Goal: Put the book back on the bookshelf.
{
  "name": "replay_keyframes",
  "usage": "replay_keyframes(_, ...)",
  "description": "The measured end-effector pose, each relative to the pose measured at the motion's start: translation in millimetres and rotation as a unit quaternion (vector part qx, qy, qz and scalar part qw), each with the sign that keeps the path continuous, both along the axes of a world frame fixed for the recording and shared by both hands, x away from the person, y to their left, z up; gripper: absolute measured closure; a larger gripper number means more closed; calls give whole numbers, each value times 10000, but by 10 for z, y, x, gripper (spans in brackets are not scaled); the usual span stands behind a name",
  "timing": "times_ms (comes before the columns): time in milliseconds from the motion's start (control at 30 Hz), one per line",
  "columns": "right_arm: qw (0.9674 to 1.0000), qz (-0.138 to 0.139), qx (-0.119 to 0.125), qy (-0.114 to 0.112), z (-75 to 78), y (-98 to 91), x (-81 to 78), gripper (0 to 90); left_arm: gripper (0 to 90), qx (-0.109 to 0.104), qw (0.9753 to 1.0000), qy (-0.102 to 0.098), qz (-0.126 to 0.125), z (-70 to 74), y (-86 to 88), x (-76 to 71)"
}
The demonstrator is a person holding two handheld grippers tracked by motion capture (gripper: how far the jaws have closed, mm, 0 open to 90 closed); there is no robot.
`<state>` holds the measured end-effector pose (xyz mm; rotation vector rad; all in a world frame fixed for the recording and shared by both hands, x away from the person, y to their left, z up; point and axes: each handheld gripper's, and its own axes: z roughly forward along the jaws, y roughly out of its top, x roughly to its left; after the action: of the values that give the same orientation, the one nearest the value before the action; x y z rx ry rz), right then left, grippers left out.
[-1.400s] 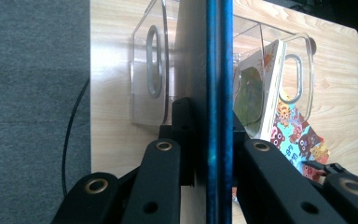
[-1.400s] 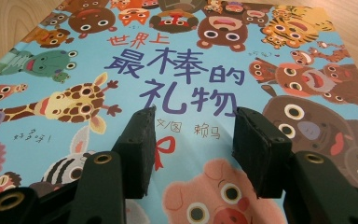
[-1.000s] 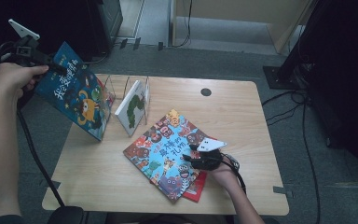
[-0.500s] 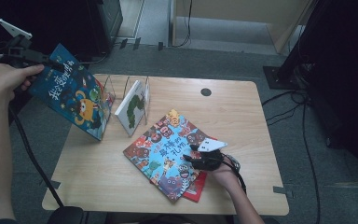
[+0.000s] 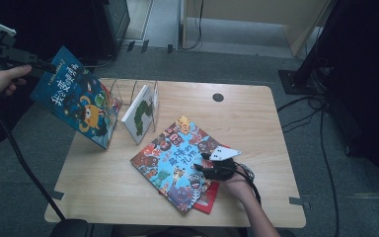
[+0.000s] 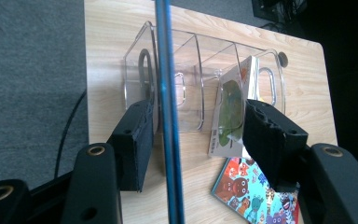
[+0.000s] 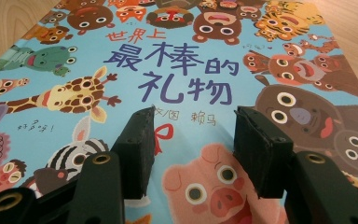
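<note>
**Blue book let go at the rack's first slot**

Nearest, the right gripper is held over the animal-cover book lying flat on the surface, jaws well apart, nothing gripped. Farther off, the blue book is stood at the clear rack, apparently leaning in its end slot. The left gripper has just been opening; the book's edge is between the jaws, untouched. Next, a clean withdrawal is called for.

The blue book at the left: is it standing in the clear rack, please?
Yes. The blue book leans tilted in the clear rack's end slot; left gripper open around its edge.
</note>
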<state>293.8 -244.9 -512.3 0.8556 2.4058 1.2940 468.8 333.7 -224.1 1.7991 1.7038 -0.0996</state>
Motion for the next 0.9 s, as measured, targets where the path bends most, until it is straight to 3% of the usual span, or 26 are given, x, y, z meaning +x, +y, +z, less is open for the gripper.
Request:
replay_keyframes(233,10000,50,3,8,0,-4,7,468,442,122,9999,-60,-80,194,-72,-155)
replay_keyframes(433,9999,75,25,87,9,-13,22,466,442,151,9993,-296,-183,370,-191,-292)
replay_keyframes(600,9998,88,9,151,20,-20,46,443,451,375,9982,-377,-262,385,-359,-367)
replay_keyframes(900,9998,4,-33,201,35,-51,102,436,443,272,9969,-443,-598,318,-646,-446)
